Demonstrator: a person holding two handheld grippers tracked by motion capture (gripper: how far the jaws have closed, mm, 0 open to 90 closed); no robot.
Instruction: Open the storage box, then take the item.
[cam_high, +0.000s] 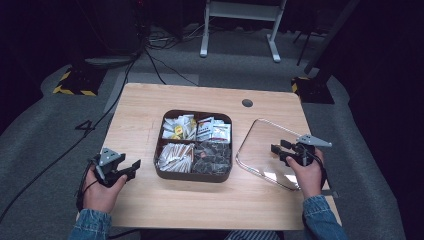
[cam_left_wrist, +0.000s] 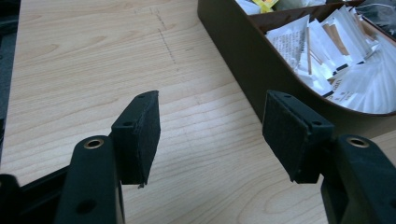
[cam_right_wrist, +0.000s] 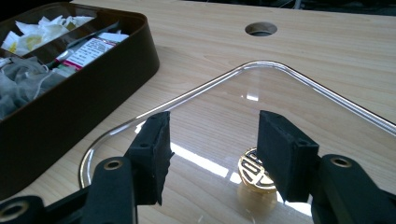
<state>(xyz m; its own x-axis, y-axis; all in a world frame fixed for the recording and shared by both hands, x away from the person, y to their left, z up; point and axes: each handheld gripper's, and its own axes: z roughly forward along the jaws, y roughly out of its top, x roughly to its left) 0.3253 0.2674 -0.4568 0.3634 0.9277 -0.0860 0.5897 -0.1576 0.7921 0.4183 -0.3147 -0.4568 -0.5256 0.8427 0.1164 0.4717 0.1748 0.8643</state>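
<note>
Dark tray (cam_high: 193, 175) of sachets (cam_high: 199, 129) at mid desk (cam_high: 145, 107), split into four compartments. Clear lid (cam_high: 256, 145) flat on the desk just right of the tray, gold knob (cam_right_wrist: 256, 170) at its middle. Left gripper (cam_high: 131, 168) low over bare desk left of the tray, jaws wide, empty. Right gripper (cam_high: 278, 150) above the lid, jaws spread either side of the knob, gripping nothing.

The high view looks forward and down over the whole bench (cam_high: 145, 200). The left gripper view sits low near the left edge, facing the brown box (cam_left_wrist: 261, 70). The right gripper view, close above the clear lid (cam_right_wrist: 280, 93), shares that box.
</note>
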